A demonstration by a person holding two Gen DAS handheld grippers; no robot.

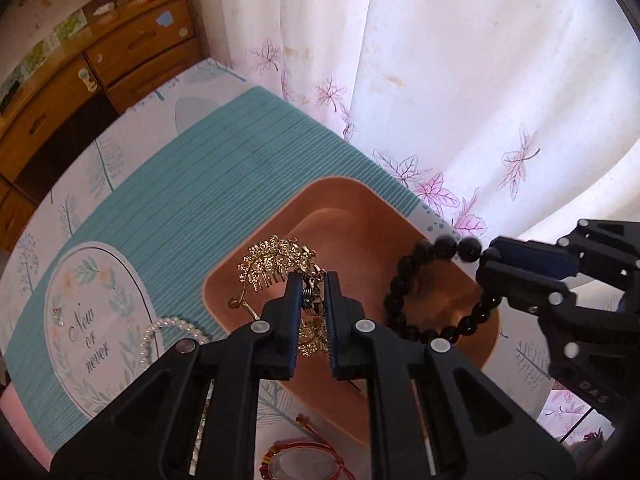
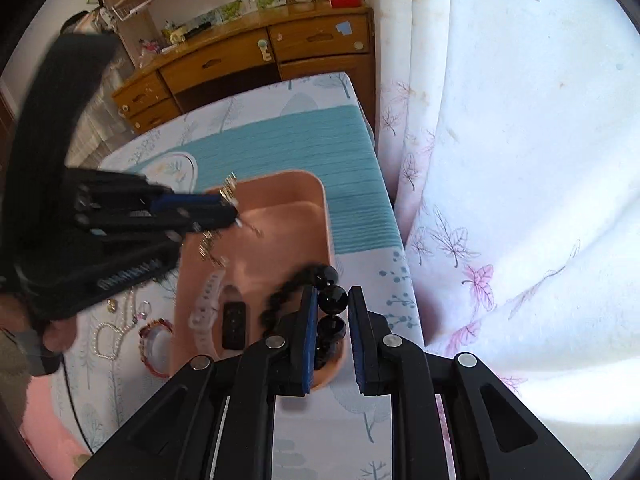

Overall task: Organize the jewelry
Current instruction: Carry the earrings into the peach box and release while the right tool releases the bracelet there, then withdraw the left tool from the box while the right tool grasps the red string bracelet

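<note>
A pink tray [image 1: 360, 216] lies on the patterned table. My left gripper [image 1: 313, 280] is shut on a gold hair claw [image 1: 276, 262] and holds it over the tray's near left part; it shows from the side in the right wrist view [image 2: 236, 210]. My right gripper [image 2: 331, 294] is shut on a black bead bracelet [image 2: 296, 284], which hangs over the tray's right side; in the left wrist view the bracelet [image 1: 404, 280] dangles from the right gripper [image 1: 486, 258]. A white watch [image 2: 206, 308] and a black band [image 2: 233, 324] lie in the tray [image 2: 280, 216].
A pearl bracelet [image 1: 160, 334] and a red bracelet [image 1: 296, 452] lie on the table left of the tray, with small rings [image 2: 142, 308] beside them. A teal mat [image 1: 180, 184] covers the table. A curtain [image 1: 460, 80] hangs at right; a wooden desk [image 2: 260, 56] stands behind.
</note>
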